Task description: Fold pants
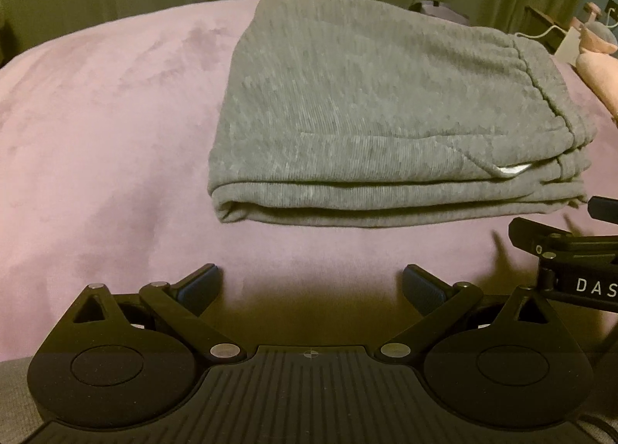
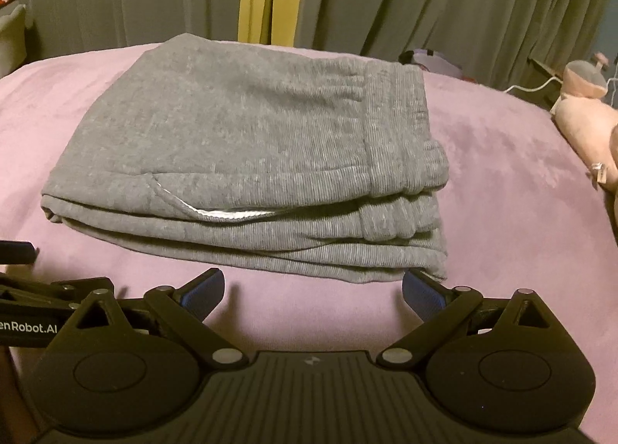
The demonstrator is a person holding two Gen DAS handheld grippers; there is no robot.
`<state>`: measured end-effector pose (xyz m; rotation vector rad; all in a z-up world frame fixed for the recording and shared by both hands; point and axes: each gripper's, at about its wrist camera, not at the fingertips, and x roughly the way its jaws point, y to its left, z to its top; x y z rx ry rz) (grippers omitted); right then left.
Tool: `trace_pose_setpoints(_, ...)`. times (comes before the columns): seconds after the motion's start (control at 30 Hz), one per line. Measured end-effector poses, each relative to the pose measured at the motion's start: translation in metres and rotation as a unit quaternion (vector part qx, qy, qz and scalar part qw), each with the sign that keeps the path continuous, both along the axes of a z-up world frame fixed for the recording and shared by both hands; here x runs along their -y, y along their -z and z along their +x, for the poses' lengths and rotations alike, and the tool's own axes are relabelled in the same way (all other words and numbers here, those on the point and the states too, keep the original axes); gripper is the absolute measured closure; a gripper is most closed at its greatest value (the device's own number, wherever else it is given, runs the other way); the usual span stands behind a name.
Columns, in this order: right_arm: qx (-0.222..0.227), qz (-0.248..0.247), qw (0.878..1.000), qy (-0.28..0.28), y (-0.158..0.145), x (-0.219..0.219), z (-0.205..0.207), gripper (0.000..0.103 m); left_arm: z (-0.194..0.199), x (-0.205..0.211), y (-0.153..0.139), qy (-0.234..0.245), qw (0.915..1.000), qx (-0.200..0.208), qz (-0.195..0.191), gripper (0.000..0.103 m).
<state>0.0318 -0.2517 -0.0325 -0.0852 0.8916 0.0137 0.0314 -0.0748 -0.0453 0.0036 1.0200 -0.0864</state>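
- We find the pants (image 1: pixel 378 111) lying on the pink bed cover (image 1: pixel 100 142), already folded into a thick grey stack of several layers.
- Landmark is the pants: both grippers sit on the near side of the stack, aimed at its near edge.
- Left gripper (image 1: pixel 312 285): jaws spread wide, holding nothing; the stack lies ahead and off toward its right finger, clear of the tips.
- Right gripper (image 2: pixel 313 287): jaws spread wide, nothing between them; its right finger tip is just beside the stack's near corner at the waistband end. We judge this one the nearer.
- Long axis runs side to side across both views, rounded fold at one end, elastic waistband (image 2: pixel 394 127) at the other.
- White pocket lining (image 2: pixel 231 214) peeks from the near edge.
- We judge folding near done; only tidying is left.
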Motion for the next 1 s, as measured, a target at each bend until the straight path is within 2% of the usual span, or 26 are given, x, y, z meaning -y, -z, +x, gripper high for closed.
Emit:
trace_pose_setpoints(0.5,-0.004,0.018,1.000,0.013,0.0022,0.0077,0.0012,0.004,-0.0025,-0.0012,0.0002,-0.003,1.0000,0.001,-0.004,0.000)
trace_pose_setpoints(1.0,-0.002,0.012,1.000,0.007,0.0026,0.0074,0.0006,0.004,-0.0021,-0.0031,0.0006,-0.005,1.0000,-0.002,-0.008,0.000)
